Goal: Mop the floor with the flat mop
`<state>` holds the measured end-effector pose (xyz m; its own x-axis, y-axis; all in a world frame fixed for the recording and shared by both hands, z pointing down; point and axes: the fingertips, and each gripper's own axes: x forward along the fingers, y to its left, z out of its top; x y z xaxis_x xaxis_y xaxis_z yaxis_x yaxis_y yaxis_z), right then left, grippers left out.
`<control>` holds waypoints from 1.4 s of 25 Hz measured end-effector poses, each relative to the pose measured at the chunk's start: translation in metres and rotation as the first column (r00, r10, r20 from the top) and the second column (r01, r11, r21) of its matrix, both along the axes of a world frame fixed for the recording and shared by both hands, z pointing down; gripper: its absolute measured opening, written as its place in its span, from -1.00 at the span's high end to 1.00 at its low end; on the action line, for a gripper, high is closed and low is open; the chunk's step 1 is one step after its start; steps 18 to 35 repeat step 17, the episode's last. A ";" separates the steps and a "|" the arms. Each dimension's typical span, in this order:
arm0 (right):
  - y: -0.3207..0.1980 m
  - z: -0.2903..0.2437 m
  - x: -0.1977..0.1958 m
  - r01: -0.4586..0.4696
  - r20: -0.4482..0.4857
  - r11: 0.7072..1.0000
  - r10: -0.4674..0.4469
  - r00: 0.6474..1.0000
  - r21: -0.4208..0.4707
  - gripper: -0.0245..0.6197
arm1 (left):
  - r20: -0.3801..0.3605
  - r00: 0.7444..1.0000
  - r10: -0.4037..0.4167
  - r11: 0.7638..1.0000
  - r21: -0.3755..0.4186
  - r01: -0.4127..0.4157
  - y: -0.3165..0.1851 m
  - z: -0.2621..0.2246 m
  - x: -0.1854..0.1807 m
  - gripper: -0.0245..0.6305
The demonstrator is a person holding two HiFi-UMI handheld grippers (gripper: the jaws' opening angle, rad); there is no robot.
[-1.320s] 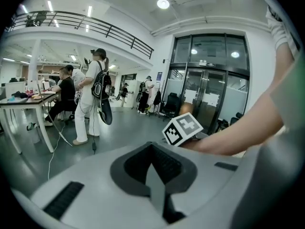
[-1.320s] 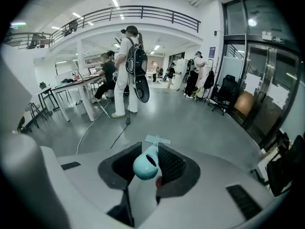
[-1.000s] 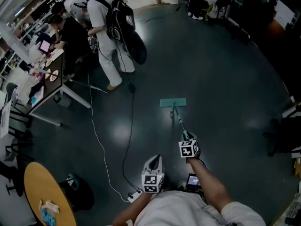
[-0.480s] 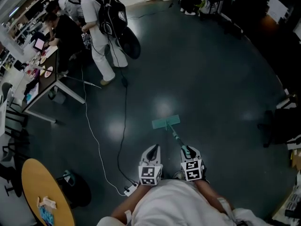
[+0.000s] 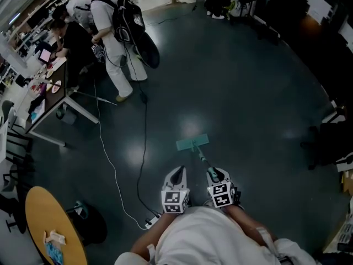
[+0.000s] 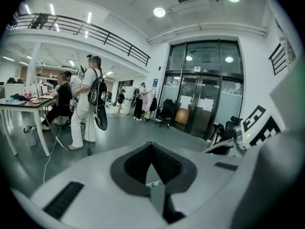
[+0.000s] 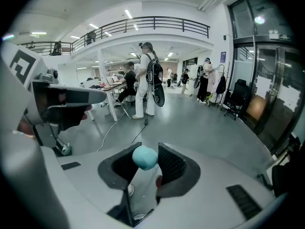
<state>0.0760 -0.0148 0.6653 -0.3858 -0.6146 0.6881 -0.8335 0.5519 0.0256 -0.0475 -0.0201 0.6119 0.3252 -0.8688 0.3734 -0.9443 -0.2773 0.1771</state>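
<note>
Flat mop (image 5: 192, 143), one: teal head laid flat on the floor (image 5: 253, 98) just ahead of both grippers, handle top clamped in the right gripper (image 5: 217, 175). Left gripper (image 5: 176, 176), one: jaws pressed together, nothing held, beside the right. Cables (image 5: 145, 148), two, left of it. Open floor is seen ahead and rightward; a desk (image 5: 59, 95) and a standing person (image 5: 113, 43) bound the far left.

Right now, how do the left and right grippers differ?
The right gripper has its jaws closed on the teal end of the mop handle; the left gripper has its jaws together on nothing. The handle runs from the right gripper down to the mop head on the floor; the left gripper sits beside it, off the handle. Both carry a marker cube.
</note>
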 end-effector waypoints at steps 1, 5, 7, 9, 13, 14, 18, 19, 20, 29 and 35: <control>0.000 0.000 0.000 0.002 0.000 1.000 -0.002 1.000 0.001 0.58 | 0.001 1.000 -0.003 1.000 0.001 0.003 0.001 -0.001 0.000 0.91; 0.005 0.001 -0.002 0.007 -0.001 1.000 -0.007 1.000 -0.001 0.58 | 0.005 1.000 -0.004 1.000 0.004 0.004 0.006 -0.001 -0.001 0.91; 0.007 0.003 -0.004 0.011 -0.001 1.000 -0.011 1.000 0.002 0.58 | 0.006 1.000 -0.006 1.000 0.005 0.006 0.009 0.000 -0.002 0.91; 0.008 0.003 -0.006 0.015 0.000 1.000 -0.015 1.000 0.006 0.57 | 0.006 1.000 -0.009 1.000 0.006 0.009 0.011 0.000 -0.004 0.91; 0.007 0.002 -0.007 0.014 0.001 1.000 -0.014 1.000 0.008 0.57 | 0.008 1.000 -0.008 1.000 0.011 0.008 0.012 -0.002 -0.005 0.91; 0.008 0.003 -0.007 0.012 0.001 1.000 -0.012 1.000 0.007 0.57 | 0.009 1.000 -0.008 1.000 0.011 0.008 0.013 -0.001 -0.005 0.91; 0.008 0.004 -0.007 0.009 0.002 1.000 -0.009 1.000 0.008 0.57 | 0.010 1.000 -0.010 1.000 0.008 0.010 0.015 0.000 -0.007 0.91; 0.008 0.004 -0.007 0.009 0.002 1.000 -0.009 1.000 0.008 0.57 | 0.010 1.000 -0.010 1.000 0.008 0.010 0.015 0.000 -0.007 0.91; 0.008 0.004 -0.007 0.009 0.002 1.000 -0.009 1.000 0.008 0.57 | 0.010 1.000 -0.010 1.000 0.008 0.010 0.015 0.000 -0.007 0.91; 0.008 0.004 -0.007 0.009 0.002 1.000 -0.009 1.000 0.008 0.57 | 0.010 1.000 -0.010 1.000 0.008 0.010 0.015 0.000 -0.007 0.91; 0.008 0.004 -0.007 0.009 0.002 1.000 -0.009 1.000 0.008 0.57 | 0.010 1.000 -0.010 1.000 0.008 0.010 0.015 0.000 -0.007 0.91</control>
